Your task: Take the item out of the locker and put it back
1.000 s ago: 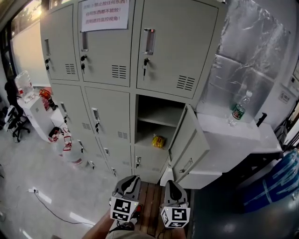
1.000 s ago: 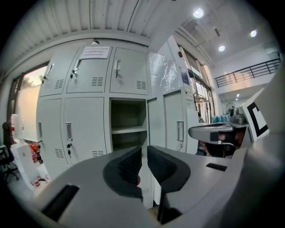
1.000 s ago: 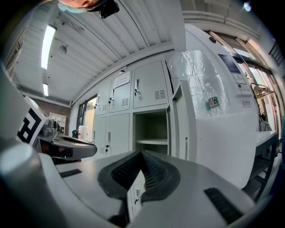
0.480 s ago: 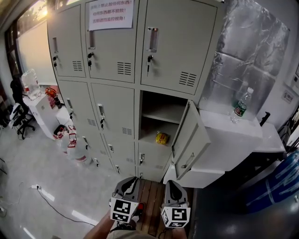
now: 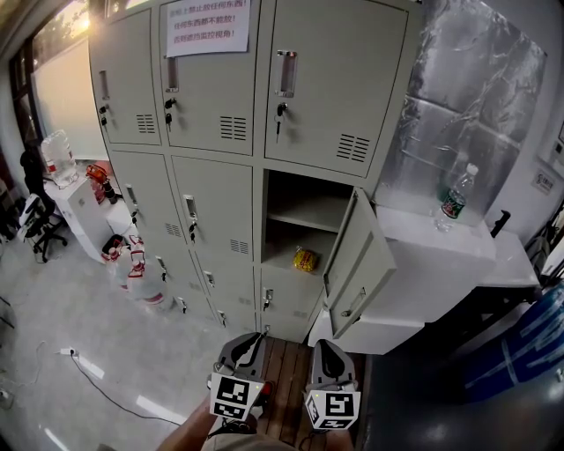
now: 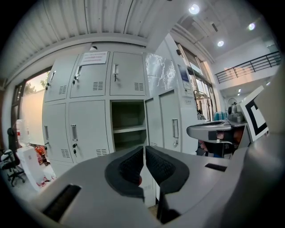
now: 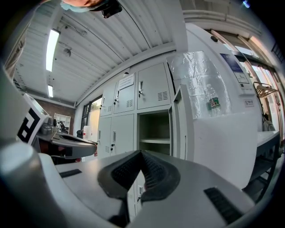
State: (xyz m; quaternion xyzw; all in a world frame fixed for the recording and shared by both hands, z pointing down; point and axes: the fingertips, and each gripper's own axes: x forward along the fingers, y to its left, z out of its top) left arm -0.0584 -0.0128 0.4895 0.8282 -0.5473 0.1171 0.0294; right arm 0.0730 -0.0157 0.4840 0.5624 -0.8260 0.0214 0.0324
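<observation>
Left gripper (image 5: 249, 345) and right gripper (image 5: 322, 351) were both closed and empty, and the yellow packet (image 5: 305, 259) lay well ahead in the open locker (image 5: 302, 197), where unopened jaws would probably just shove it deeper.

Paper notice (image 5: 206, 25) on locker door (image 5: 211, 97): red Chinese lines, not legible
</observation>
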